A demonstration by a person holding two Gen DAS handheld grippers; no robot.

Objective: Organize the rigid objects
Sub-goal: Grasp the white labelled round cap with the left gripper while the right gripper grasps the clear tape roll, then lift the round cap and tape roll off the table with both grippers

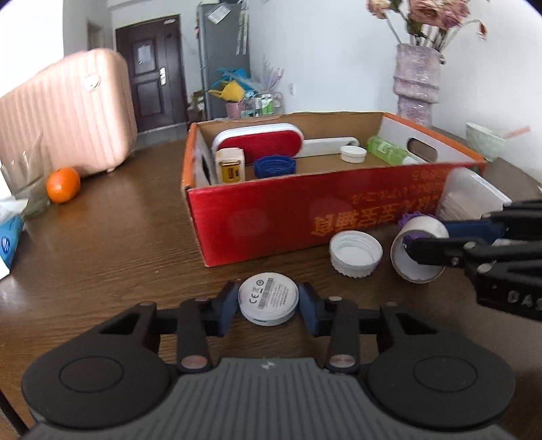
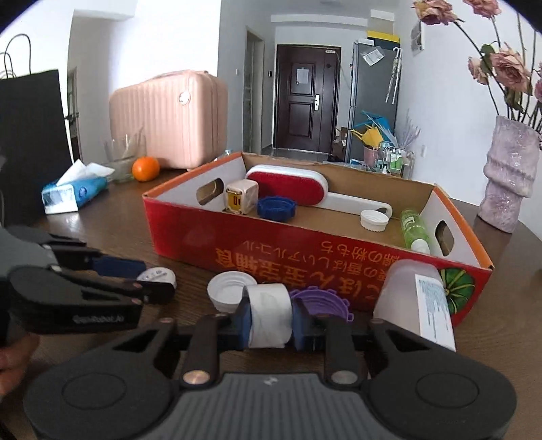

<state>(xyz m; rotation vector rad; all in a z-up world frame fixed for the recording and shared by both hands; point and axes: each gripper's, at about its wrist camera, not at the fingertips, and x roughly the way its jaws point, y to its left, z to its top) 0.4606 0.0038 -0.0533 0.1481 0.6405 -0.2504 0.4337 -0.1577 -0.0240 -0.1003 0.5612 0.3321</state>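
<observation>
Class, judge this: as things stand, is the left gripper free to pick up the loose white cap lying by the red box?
Probably not: the left gripper is already shut on the white disc, though the white cap lies uncovered.

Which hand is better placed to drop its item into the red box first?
Left, marginally: left tool grips a white disc squarely facing the red box; right tool, gripping a white cap, sits off its corner.

You get bright, even daylight in both views, with soft glare washing across the wooden surface (image 1: 111, 216) behind the red cardboard box (image 1: 305, 216). Shadows under the box are faint. Your fisheye lenses bend walls and the pink suitcase (image 2: 169, 115) near the edges, and dark vignetting fills the corners. Flowers (image 1: 433, 13) at the frame's top look smeared and soft.
</observation>
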